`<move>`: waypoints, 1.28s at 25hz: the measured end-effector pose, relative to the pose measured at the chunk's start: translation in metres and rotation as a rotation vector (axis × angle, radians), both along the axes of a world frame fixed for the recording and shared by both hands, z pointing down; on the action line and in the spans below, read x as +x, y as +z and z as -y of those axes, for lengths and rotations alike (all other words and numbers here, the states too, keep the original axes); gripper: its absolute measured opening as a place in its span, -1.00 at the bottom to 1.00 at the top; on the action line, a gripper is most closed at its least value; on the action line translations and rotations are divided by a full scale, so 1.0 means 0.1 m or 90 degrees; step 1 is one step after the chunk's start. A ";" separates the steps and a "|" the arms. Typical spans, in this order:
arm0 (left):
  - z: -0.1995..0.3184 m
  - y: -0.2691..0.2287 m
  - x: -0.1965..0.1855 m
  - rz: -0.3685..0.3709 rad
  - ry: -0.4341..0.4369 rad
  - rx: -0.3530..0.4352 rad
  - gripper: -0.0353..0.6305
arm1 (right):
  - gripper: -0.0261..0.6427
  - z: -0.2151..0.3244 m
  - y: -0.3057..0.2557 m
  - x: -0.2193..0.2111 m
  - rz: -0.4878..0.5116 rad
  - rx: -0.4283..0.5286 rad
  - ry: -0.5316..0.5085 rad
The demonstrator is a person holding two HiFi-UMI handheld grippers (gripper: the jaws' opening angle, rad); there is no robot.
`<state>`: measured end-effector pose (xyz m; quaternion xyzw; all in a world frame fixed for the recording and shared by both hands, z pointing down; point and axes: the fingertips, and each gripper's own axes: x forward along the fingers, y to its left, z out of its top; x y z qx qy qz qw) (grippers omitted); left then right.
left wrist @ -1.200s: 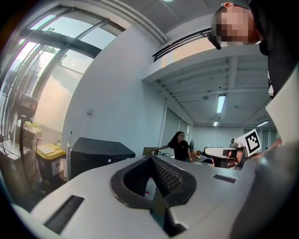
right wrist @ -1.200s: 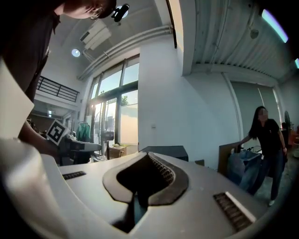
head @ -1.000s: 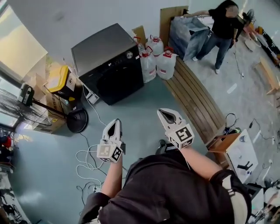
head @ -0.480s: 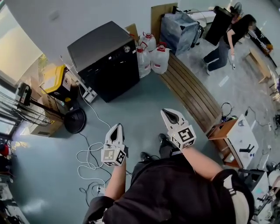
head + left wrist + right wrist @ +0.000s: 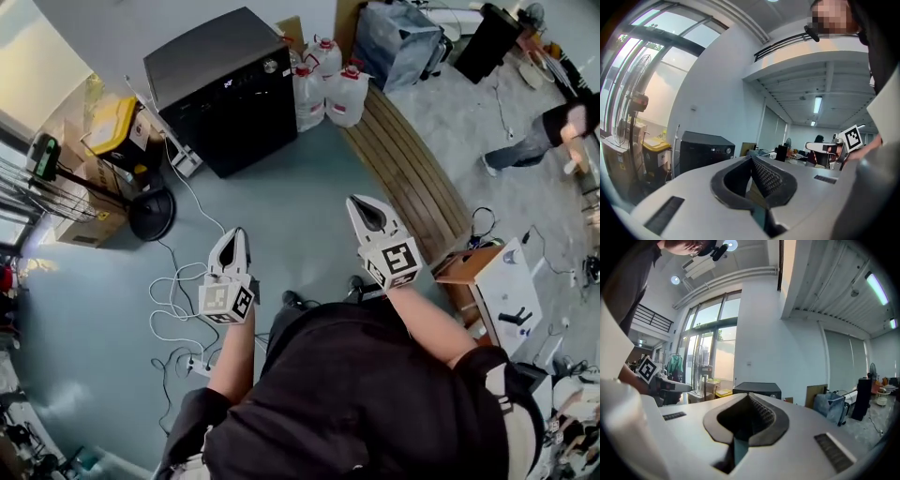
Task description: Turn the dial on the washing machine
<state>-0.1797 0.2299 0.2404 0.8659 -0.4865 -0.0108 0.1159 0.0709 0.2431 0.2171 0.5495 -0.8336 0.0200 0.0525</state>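
The black washing machine (image 5: 225,89) stands against the far wall, its small round dial (image 5: 270,67) at the front's upper right corner. Both grippers are held out over the blue-grey floor, well short of the machine. My left gripper (image 5: 232,242) is shut and empty, pointing toward the machine. My right gripper (image 5: 363,206) is also shut and empty, further right. In the left gripper view the machine (image 5: 705,152) and dial (image 5: 729,151) show far beyond the closed jaw tips (image 5: 752,158). The right gripper view shows the machine (image 5: 757,390) just above its closed tips (image 5: 749,396).
Large water jugs (image 5: 328,89) stand right of the machine, beside a long wooden bench (image 5: 412,187). A floor fan (image 5: 141,211), yellow bin (image 5: 112,127) and cardboard boxes sit to its left. White cables (image 5: 178,309) lie on the floor. A person (image 5: 553,131) walks at the right.
The view has shifted, so the machine sits higher in the frame. Both grippers keep their shut pose. The person in the background has walked off to the right.
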 end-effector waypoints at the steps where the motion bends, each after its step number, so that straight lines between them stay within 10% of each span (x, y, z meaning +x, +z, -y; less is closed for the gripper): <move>1: 0.01 -0.01 0.11 0.000 0.000 0.001 -0.85 | -0.86 0.01 -0.02 0.11 0.011 0.000 0.001; 12: 0.07 -0.10 1.03 -0.003 0.020 0.007 -0.85 | -0.86 0.15 -0.05 0.97 0.018 0.024 -0.022; 32: 0.04 -0.09 1.20 0.019 0.047 -0.004 -0.85 | -0.86 0.01 0.22 1.10 0.017 -0.027 -0.006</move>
